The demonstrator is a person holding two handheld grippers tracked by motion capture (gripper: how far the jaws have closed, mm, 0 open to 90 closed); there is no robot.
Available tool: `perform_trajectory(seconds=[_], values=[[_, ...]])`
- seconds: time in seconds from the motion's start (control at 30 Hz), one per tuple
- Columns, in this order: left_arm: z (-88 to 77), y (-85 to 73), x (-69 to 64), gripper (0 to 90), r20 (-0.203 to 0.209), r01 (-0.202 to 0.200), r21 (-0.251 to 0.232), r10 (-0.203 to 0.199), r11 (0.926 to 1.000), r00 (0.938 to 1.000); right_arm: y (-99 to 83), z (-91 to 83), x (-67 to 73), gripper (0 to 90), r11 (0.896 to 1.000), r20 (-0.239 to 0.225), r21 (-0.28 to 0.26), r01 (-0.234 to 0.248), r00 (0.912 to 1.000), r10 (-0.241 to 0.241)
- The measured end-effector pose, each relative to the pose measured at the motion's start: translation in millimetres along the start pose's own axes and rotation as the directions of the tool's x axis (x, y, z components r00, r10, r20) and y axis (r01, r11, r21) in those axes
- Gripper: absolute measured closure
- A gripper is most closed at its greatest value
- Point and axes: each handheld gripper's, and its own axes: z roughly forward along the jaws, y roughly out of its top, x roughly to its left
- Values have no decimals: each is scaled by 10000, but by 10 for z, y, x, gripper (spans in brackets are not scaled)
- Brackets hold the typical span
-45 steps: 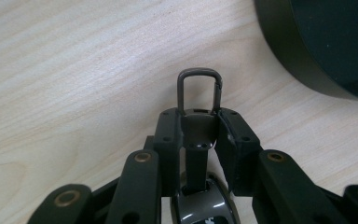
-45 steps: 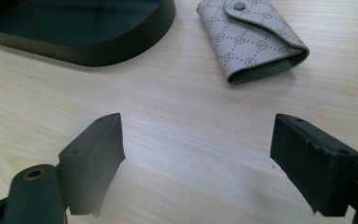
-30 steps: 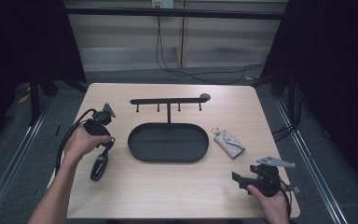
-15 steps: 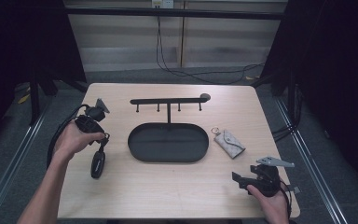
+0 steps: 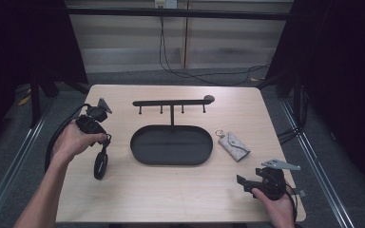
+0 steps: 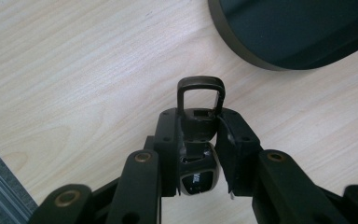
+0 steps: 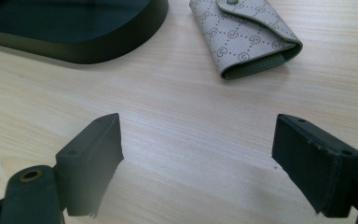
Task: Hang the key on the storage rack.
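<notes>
The left gripper (image 6: 200,140) is showing two matte black jaws with chunky rectangular pads, each carried on black link arms pinned by brass-coloured rivets; small screw holes are dotting the pad faces; a black cable (image 5: 59,135) is looping from its body. The right gripper (image 7: 198,158) is wearing the same black pads, their edges frayed and chipped; a grey three-cornered plate (image 5: 280,165) is sitting on top; both forearms are appearing bare, without sleeves.

A black key fob (image 6: 199,140), a black oval tray (image 5: 171,145), and a beige diamond-patterned key pouch (image 7: 242,35) on pale wood table (image 5: 180,190).
</notes>
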Motion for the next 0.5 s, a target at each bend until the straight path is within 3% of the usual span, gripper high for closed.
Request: perform_trajectory(seconds=[0.5], values=[[-322,-29,-38,707,-230,-154,-478,143,9987,9996,3,-4,5,148,10000,-37,-35,24,10000,-24]])
